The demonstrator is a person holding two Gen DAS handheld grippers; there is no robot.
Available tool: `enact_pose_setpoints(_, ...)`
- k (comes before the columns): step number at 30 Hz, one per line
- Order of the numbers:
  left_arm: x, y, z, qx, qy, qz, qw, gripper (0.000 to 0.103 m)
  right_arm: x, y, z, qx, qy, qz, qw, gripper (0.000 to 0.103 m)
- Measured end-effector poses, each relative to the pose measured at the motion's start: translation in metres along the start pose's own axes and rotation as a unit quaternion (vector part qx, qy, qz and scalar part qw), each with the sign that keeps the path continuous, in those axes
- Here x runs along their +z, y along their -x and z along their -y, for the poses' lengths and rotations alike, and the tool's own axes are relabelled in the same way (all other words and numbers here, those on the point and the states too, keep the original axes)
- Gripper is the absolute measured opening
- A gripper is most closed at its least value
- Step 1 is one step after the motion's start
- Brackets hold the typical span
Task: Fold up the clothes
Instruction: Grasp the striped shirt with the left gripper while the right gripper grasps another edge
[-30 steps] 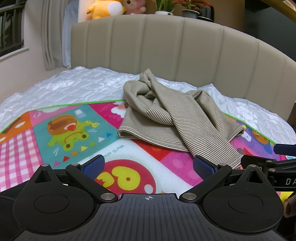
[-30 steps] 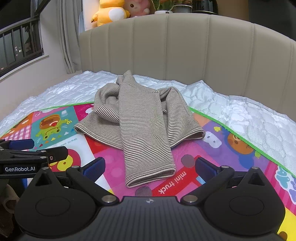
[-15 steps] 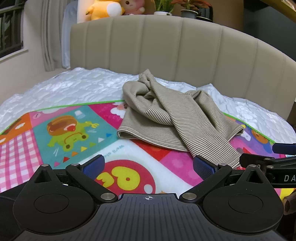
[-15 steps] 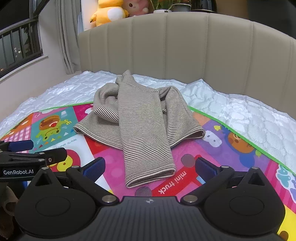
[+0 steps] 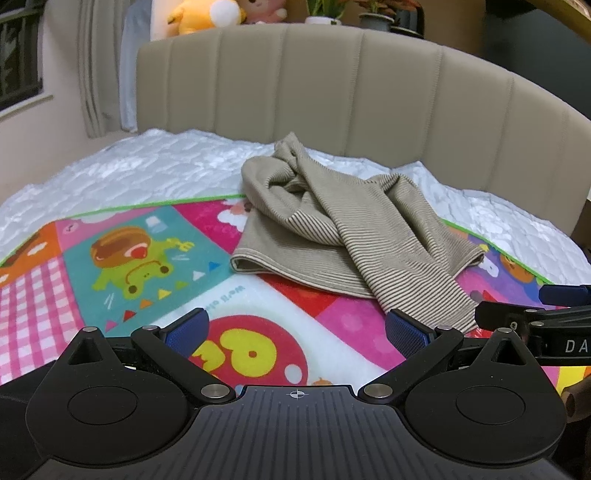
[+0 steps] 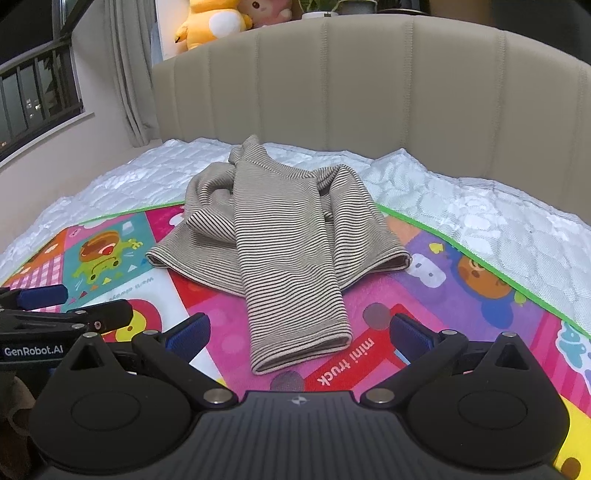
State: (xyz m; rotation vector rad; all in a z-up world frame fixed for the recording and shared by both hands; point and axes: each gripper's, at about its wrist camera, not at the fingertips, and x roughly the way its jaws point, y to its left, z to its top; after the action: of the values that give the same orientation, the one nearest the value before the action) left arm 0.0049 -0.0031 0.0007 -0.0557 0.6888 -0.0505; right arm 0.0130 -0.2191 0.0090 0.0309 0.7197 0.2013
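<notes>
Hovering side by side with jaws spread wide and empty, the left gripper (image 5: pixel 295 328) and right gripper (image 6: pixel 297 330) face a crumpled striped sweater (image 6: pixel 280 236) lying on a cartoon play mat (image 6: pixel 461 295), seemingly poised for a first grasp.

Plush toys (image 6: pixel 221 22) cropped by top edge, sweater (image 5: pixel 332 229) collar buried in folds, mat lettering (image 5: pixel 229 295) partly covered

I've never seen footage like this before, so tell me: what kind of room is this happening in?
Most likely a bedroom at home. A padded headboard stands behind a white quilted mattress, plush toys sit on the ledge above, and a striped sweater lies crumpled on a colourful cartoon mat.
</notes>
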Motion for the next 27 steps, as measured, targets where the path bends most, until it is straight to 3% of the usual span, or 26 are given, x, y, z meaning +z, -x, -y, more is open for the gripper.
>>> enact_pose_setpoints(13, 0.026, -0.047, -0.014, -0.039, 0.016, -0.045, 0.9981, 0.103, 0.015, -0.03, 0.013, -0.002, 0.006, -0.02, 1.0, 0.103)
enact_pose_setpoints(18, 0.053, -0.095, -0.036, -0.038, 0.048, -0.054, 0.9966, 0.103, 0.03, -0.065, 0.037, -0.012, -0.01, -0.031, 0.999, 0.103)
enact_pose_setpoints(23, 0.067, -0.151, -0.067, -0.034, 0.122, -0.087, 0.9881, 0.103, 0.055, -0.109, 0.063, -0.007, -0.046, -0.034, 0.998, 0.103)
enact_pose_setpoints(27, 0.07, -0.176, -0.065, -0.042, 0.117, -0.094, 0.9878, 0.1, 0.075, -0.15, 0.077, 0.001, -0.095, -0.031, 0.995, 0.103)
